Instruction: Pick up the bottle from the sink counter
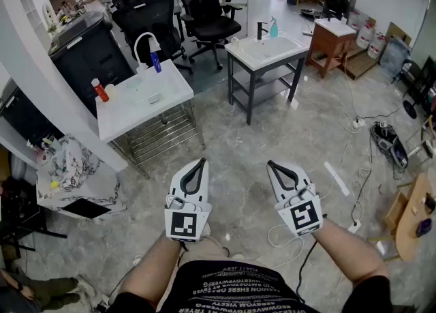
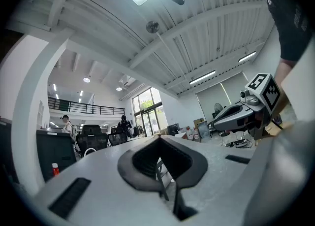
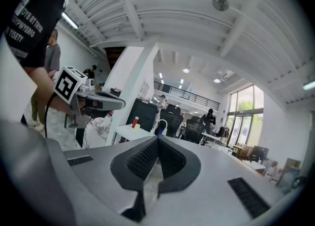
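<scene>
A white sink counter stands at the left with a white faucet, a red bottle at its left end and a small blue bottle at its back. Farther back, a second sink carries a teal soap bottle. My left gripper and right gripper hover side by side close to my body, well short of both counters. Both are shut with nothing between the jaws. The right gripper view shows the red bottle and the blue bottle far ahead.
Black office chairs stand behind the counters. A dark cabinet and a white pillar are at the left, with a patterned low table below. Cables and a power strip lie on the grey floor at the right.
</scene>
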Demonstrator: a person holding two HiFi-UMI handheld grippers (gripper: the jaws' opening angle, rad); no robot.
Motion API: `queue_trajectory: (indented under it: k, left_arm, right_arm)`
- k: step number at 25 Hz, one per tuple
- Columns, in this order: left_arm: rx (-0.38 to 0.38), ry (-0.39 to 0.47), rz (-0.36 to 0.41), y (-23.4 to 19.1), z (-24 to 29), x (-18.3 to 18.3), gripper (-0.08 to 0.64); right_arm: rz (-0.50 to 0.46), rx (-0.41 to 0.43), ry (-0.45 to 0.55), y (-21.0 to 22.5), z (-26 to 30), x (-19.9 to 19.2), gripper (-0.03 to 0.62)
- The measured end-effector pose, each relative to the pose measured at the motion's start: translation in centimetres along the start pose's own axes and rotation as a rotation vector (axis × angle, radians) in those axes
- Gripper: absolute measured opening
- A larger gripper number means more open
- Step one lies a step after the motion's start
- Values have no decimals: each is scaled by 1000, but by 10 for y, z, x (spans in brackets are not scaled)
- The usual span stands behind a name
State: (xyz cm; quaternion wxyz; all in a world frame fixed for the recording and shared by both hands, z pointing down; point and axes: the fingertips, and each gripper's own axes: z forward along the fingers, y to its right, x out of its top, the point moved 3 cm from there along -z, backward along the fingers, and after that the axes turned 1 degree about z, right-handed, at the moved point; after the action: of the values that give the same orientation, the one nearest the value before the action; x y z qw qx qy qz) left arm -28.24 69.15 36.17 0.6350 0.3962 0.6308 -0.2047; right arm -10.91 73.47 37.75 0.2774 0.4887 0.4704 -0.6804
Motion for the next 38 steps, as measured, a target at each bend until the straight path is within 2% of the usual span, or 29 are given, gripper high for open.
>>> queue_trajectory:
  k: [3,5,8,11,15,22,25,29,34,38]
  left_arm:
    - [4,39,3,-5,-1,2,0]
    - [10,52,4,-7,-1,2,0]
    - [24,56,-10,-12,-2,1,0]
    - [31,54,-24,-21,-2,-2,0]
    - [33,43,-32,-38,9,-11,0]
    - [47,37,6,-73,71,-43,0]
    - [62,23,-31,-93,104,-57,0]
    - [54,52,-102,-119,150,-67,0]
    - [2,42,-56,-141,203,-80,0]
    - [-77,28,48,-156,238,-91,0]
  right_arm:
    - [-20,22,4,1,1,7,-6]
    - [64,-13,29,5,-1,9,-5]
    - [219,-122,92,14,-6,8,-5]
    - [291,-211,102,18,-6,-6,-5]
    - [293,-229,48,25,6,-25,-5]
    - [268,-226,-15,54,62,-48,-5]
    - [280,-239,19,75,95,-56,-5]
    - [314,-256,-16,101,134,-64,-5]
    - [308,-252,-22,122,182,-66,-5]
    - [306,-256,-42,139,219,-63,-5]
